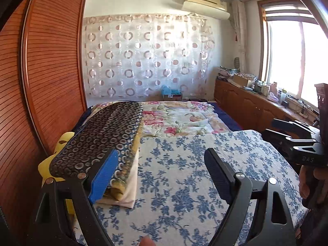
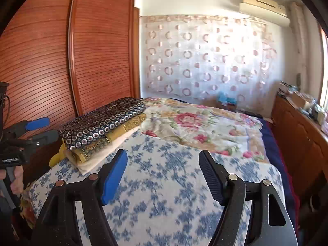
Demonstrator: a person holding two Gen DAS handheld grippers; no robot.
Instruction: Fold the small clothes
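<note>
Both the left gripper and right gripper gape empty; the folded stack left of them could topple if clipped

A stack of folded clothes lies flat at the left edge of the blue-flowered cloth, partly overhanging onto the floral quilt behind it. The top piece is dark fabric printed with silver rings; below it lies a gold-patterned piece, and a plain cream piece forms the base. A yellow piece protrudes from beneath the stack on its left side.
</note>
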